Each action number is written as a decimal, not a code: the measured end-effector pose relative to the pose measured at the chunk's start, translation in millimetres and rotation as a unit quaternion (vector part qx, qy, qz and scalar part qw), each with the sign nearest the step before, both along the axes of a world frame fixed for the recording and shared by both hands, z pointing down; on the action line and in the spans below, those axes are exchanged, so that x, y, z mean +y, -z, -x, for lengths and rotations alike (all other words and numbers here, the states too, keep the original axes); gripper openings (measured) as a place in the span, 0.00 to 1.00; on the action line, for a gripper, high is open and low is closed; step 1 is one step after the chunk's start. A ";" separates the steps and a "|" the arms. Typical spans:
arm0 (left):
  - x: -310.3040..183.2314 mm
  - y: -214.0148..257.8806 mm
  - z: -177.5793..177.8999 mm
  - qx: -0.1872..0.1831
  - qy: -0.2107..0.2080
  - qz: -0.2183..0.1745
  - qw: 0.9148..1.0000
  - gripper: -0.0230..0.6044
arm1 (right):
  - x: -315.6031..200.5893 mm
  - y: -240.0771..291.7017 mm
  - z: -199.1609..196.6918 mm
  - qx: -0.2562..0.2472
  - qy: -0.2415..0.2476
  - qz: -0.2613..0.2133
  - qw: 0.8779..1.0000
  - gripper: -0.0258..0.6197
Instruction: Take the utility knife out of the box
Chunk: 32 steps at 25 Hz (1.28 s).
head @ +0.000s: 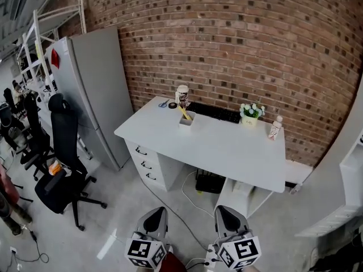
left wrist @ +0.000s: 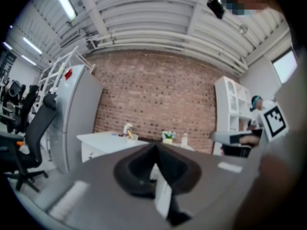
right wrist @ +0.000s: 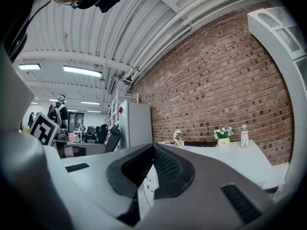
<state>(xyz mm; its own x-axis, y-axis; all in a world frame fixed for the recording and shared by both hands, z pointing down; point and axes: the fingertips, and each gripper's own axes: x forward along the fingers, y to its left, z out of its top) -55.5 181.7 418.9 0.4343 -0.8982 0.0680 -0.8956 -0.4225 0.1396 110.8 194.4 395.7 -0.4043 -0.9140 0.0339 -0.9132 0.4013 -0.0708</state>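
Observation:
A small white box stands on the white desk near its far left part, and the yellow utility knife sticks up out of it. The same box shows far off in the left gripper view and in the right gripper view. My left gripper and right gripper hang side by side at the bottom of the head view, well short of the desk, over the floor. Both point level at the desk. The left gripper and right gripper are shut, with nothing between their jaws.
A tall grey cabinet stands left of the desk, with a black office chair in front of it. On the desk are a keyboard, a flower pot, a bottle and a figurine. White shelving stands at the right. Cables run under the desk.

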 end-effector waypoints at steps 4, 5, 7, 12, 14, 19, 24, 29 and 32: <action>-43.2 -1.1 22.5 -0.002 -0.012 0.006 1.000 0.04 | -42.0 -4.4 29.2 0.000 -0.009 0.014 1.000 0.05; -52.9 -1.2 27.6 -0.004 -0.017 0.007 1.000 0.04 | -51.1 -5.0 36.9 0.000 -0.010 0.016 1.000 0.05; -71.9 -2.8 36.9 -0.009 -0.026 0.008 1.000 0.04 | -69.5 -7.5 50.7 0.001 -0.013 0.019 1.000 0.05; -120.5 -3.7 58.3 -0.008 -0.043 0.012 0.999 0.04 | -117.0 -10.5 79.6 0.003 -0.026 0.030 0.999 0.05; -138.4 -5.1 66.3 -0.009 -0.052 0.015 0.998 0.04 | -134.5 -10.9 90.7 0.004 -0.032 0.030 0.999 0.05; -175.6 -6.1 90.6 -0.009 -0.068 0.016 0.998 0.04 | -169.2 -11.0 117.8 0.009 -0.047 0.034 0.998 0.05; -201.4 -3.1 111.4 -0.004 -0.079 0.015 0.997 0.04 | -191.0 -8.7 136.5 0.018 -0.062 0.032 0.997 0.05; -217.6 -7.5 122.8 -0.004 -0.085 0.019 0.996 0.04 | -204.7 -11.0 143.9 0.026 -0.072 0.038 0.996 0.05; -226.1 -10.7 124.8 -0.003 -0.089 0.024 0.996 0.04 | -212.0 -10.3 145.5 0.030 -0.076 0.038 0.996 0.05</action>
